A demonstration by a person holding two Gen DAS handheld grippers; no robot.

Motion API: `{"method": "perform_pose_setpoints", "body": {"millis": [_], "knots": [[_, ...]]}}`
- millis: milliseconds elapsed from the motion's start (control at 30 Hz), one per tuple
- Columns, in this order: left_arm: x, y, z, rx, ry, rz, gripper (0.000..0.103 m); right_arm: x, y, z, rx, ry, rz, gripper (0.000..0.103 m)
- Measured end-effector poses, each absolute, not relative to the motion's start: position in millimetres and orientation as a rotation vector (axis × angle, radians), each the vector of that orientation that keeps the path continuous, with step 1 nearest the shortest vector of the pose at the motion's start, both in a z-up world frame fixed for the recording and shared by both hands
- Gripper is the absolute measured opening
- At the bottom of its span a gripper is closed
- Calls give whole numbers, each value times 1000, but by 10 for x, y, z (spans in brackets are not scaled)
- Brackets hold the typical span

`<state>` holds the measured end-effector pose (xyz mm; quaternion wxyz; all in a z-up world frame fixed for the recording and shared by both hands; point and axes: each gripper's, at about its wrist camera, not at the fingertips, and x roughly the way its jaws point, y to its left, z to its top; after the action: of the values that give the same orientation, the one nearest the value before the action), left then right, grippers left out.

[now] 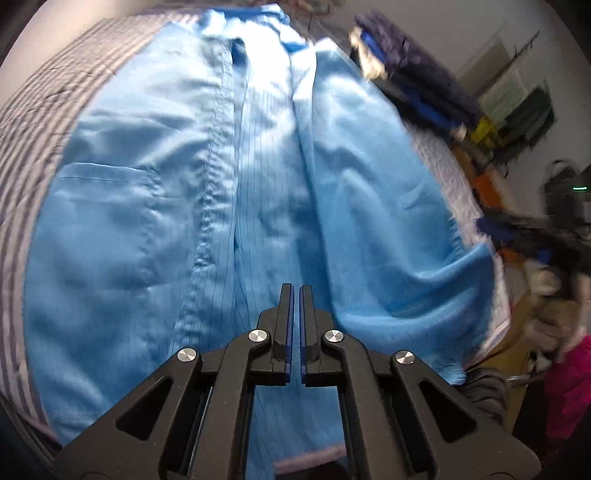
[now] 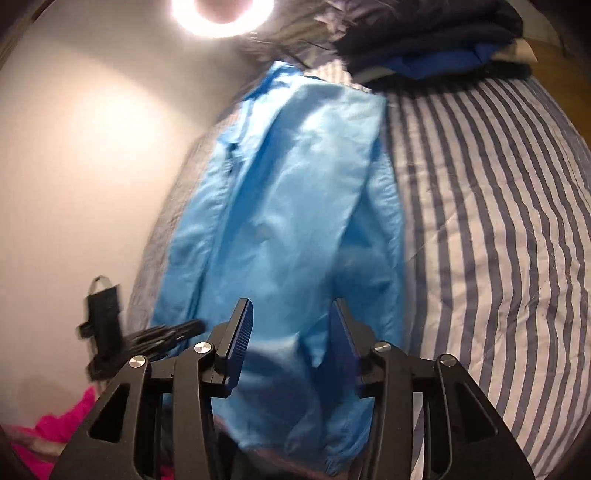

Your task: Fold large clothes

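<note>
A light blue jacket (image 1: 258,184) lies spread on a striped bedspread (image 1: 40,110), with a chest pocket at its left and its front opening down the middle. My left gripper (image 1: 296,291) hangs over the jacket's lower middle, jaws nearly together with a thin gap and nothing between them. In the right wrist view the jacket (image 2: 288,192) lies lengthwise with a sleeve laid over its body. My right gripper (image 2: 291,314) is open, just above the jacket's near hem. The left gripper also shows in the right wrist view (image 2: 162,334), blurred at the jacket's left edge.
A pile of dark blue folded clothes (image 2: 428,37) sits at the far end of the striped bedspread (image 2: 498,221). Pink fabric (image 2: 62,424) lies beside the bed. A white wall and a bright ring light (image 2: 221,14) are at the left. Cluttered shelves (image 1: 517,99) stand beyond the bed.
</note>
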<state>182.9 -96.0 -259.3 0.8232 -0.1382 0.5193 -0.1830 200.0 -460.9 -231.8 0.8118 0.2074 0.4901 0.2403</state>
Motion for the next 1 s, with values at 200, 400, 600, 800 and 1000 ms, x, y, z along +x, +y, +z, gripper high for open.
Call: {"method": "perform_pose_setpoints", "body": {"millis": [200,400,600,800,1000], "knots": [[1464,-1378,-2328,-213,1073,-590,46,2420,-4450,-2621,421,1121,445,44],[1354,-1719,-2442,-152,1108,-637,46,2520,-4269,-2522,251,1095,353,1],[1388,-1572,-2556,-252,1166,-606,46,2414,-4688,-2353,185,1112,199,3],[1296,-1460,-2719,-302,1228,-617,46,1736,-4975,-2555,387,1183,388,52],[1312,-1361,-2732,-344,1214,-581,46,1126,-4773,-2815,601,1234,583,38]]}}
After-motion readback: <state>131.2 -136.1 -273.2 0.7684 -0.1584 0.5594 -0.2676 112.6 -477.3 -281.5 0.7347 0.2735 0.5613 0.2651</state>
